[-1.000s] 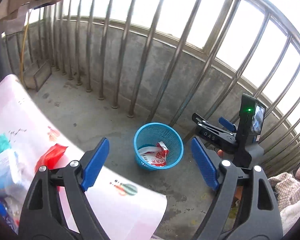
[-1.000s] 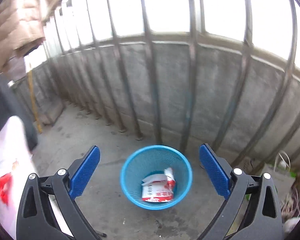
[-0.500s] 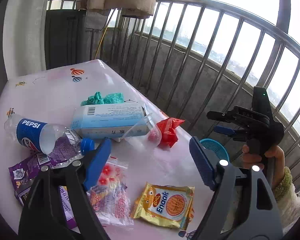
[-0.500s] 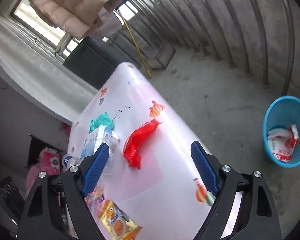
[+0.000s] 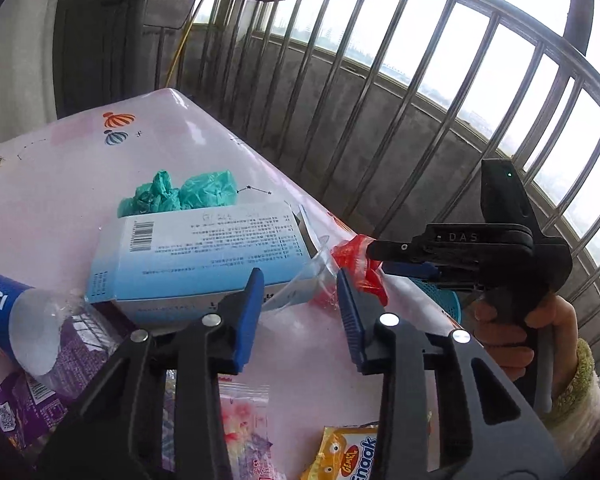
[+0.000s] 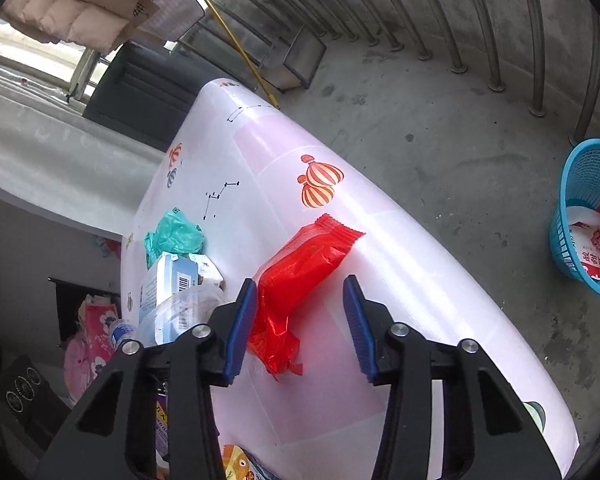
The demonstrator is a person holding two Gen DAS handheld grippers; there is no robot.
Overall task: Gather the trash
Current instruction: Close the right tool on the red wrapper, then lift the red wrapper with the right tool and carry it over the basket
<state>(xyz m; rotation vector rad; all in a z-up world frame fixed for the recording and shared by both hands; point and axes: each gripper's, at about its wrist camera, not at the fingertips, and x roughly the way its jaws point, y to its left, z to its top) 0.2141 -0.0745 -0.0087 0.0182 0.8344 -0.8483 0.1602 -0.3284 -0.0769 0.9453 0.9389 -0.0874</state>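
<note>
My left gripper hovers low over the pink table with its jaws closing. A tipped clear plastic cup lies just past its tips, untouched by the pads. My right gripper is closing around a red wrapper; the left pad meets the wrapper's edge and the right pad stands apart. In the left wrist view, the right gripper reaches over the red wrapper. On the floor stands a blue basket with a red and white packet in it.
A blue and white box, a green bag, a Pepsi bottle, a purple wrapper, a clear candy bag and a yellow snack packet lie on the table. Metal railings fence the concrete balcony.
Both views swung from the basket on the floor to the table. Both grippers sank toward the trash and their jaws narrowed. The right one came over the red wrapper.
</note>
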